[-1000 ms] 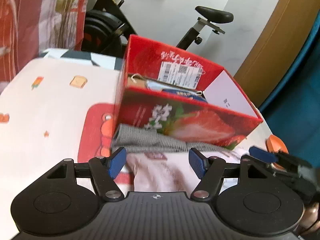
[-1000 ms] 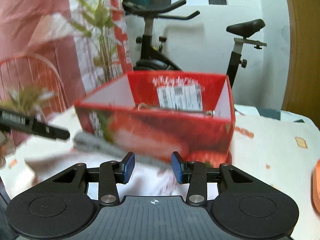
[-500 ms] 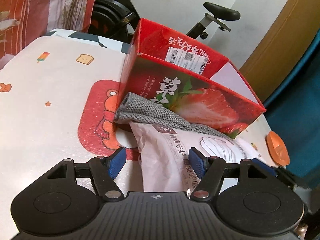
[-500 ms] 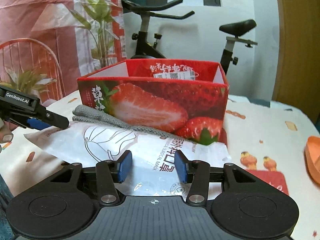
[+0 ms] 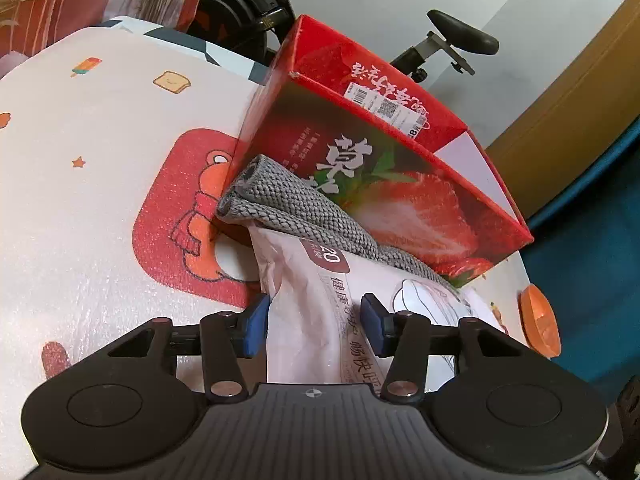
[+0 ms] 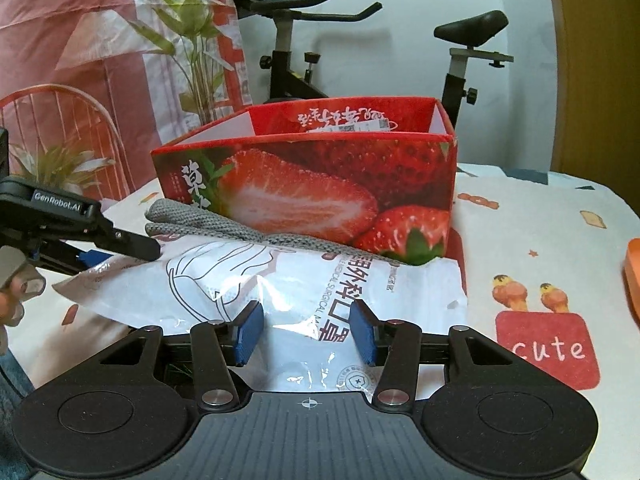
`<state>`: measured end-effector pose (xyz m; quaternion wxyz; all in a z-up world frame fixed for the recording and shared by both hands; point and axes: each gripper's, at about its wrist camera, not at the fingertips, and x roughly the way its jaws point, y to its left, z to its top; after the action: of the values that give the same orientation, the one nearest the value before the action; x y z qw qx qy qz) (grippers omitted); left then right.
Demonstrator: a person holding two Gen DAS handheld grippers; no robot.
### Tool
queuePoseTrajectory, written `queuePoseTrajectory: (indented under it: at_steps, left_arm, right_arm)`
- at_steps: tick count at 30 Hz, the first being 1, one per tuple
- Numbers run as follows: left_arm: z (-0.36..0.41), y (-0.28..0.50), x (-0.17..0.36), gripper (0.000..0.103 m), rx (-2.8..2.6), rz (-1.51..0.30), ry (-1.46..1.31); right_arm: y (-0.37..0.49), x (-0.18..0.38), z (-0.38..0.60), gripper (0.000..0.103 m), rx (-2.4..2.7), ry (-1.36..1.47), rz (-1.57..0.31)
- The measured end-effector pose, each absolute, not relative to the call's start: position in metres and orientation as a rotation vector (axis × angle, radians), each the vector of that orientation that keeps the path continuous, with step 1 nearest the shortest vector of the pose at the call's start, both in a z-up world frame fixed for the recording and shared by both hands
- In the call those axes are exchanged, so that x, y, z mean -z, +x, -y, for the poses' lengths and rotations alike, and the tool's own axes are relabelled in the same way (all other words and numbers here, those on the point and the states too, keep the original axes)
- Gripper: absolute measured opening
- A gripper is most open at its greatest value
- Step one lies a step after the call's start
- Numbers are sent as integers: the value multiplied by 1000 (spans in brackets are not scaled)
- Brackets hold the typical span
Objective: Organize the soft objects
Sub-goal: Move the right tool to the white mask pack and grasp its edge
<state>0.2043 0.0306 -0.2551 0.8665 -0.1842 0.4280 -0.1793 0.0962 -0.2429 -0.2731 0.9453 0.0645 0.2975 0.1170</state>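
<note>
Two grippers flank your mask packet [image 6: 280,284], the left gripper [image 5: 314,326] closing on one end, the right gripper [image 6: 306,336] opening astride the other, neither visibly pinching, so it lifts level toward the strawberry box [image 6: 320,184]

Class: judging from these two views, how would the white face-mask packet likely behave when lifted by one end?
The face-mask packet is thin, crinkled film, so it would probably sag. Its glossy surface may slip between pads. The grey knitted cloth resting on its far edge might drag along.

Left wrist view: close above the mask packet [image 5: 320,320], angled down toward the strawberry box [image 5: 400,200].
Right wrist view: low, near level, facing the box's long side (exercise bike [image 6: 288,40] behind).
Shared: packet, grey cloth [image 6: 240,232], box.
</note>
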Motion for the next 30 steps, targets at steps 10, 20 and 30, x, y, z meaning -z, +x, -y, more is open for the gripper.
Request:
queuePoseTrajectory:
  at_steps: [10, 20, 30]
  left_arm:
    - [-31, 198, 262, 52, 370, -891, -362]
    - [-33, 198, 263, 52, 374, -891, -340]
    - [-52, 222, 278, 55, 436, -1010, -514]
  right_arm:
    - [109, 263, 258, 54, -245, 210, -636]
    - [133, 262, 287, 70, -95, 232, -664]
    - [152, 278, 310, 61, -150, 405, -758]
